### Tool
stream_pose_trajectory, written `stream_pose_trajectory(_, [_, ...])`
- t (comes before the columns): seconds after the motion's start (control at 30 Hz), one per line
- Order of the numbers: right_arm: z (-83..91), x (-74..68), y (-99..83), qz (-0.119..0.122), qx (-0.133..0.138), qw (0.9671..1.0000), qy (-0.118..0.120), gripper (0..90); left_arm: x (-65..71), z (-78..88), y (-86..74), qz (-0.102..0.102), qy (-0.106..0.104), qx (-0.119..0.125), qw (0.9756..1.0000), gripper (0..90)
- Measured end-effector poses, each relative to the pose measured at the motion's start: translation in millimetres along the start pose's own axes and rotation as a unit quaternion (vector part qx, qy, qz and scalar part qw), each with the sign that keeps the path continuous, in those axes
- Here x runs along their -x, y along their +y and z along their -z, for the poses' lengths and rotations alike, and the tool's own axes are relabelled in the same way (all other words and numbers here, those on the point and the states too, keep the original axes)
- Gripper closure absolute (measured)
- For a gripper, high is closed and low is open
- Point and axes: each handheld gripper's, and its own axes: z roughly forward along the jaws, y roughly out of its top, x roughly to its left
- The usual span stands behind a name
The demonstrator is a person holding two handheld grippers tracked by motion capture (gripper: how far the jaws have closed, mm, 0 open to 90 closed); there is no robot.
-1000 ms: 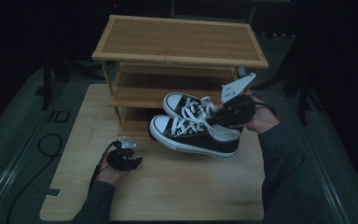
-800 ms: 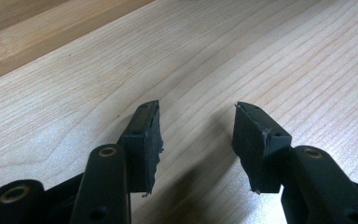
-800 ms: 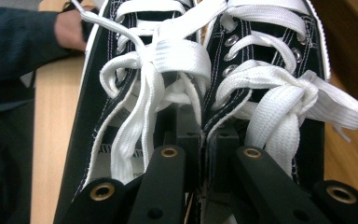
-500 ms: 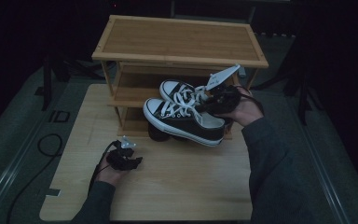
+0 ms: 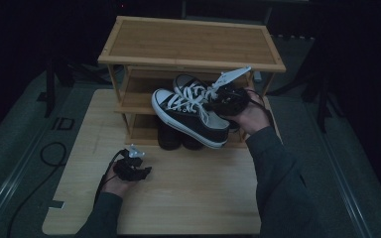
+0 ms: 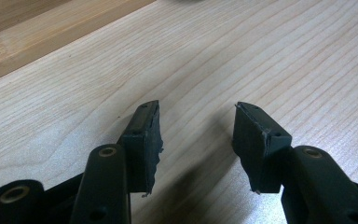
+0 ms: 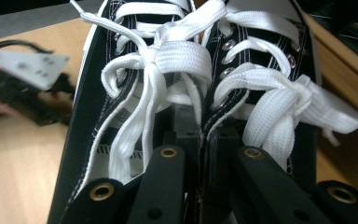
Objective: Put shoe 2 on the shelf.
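Two sneakers (image 5: 191, 111) hang in front of the rack's (image 5: 188, 44) middle shelf, pinched by their inner collars in the right gripper (image 7: 204, 135), so a bump could spill one, while the left gripper (image 6: 196, 140) gapes empty.

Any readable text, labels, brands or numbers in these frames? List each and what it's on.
"ID": dark letters on the grey floor mat left of the light wooden table, seen in the high view.
Black canvas sneakers with white laces: a strip of print inside the left shoe's collar in the right gripper view, too blurred to read.
Bamboo shoe rack: no text.
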Motion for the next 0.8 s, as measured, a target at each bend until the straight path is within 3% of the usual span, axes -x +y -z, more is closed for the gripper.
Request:
stream_pose_trajectory(0.17, [-5.6, 3.0, 0.5, -0.027, 0.0, 0.9992, -0.03, 85.5, -0.6, -0.1, -0.1, 0.001, -0.001, 0.001, 1.0, 52.1])
stream_pose_trajectory(0.33, [-5.0, 6.0, 1.8, -0.051, 0.014, 0.9976, -0.045, 85.5, -0.4, -0.2, 0.1, 0.001, 0.0, 0.0, 1.0, 52.0])
stream_pose_trajectory(0.57, [-5.8, 3.7, 5.0, -0.062, 0.019, 0.9951, -0.075, 85.5, -0.6, -0.2, 0.1, 0.001, 0.0, 0.001, 1.0, 52.1])
stream_pose_trajectory(0.7, [-7.8, 3.8, 5.1, -0.086, 0.031, 0.9919, -0.088, 85.4, -0.7, -0.2, 0.0, 0.001, 0.0, 0.001, 1.0, 52.0])
stream_pose_trajectory(0.8, [-10.8, -0.4, 5.5, -0.095, 0.029, 0.9885, -0.114, 85.4, -0.6, -0.2, 0.1, 0.001, 0.0, 0.001, 1.0, 52.0])
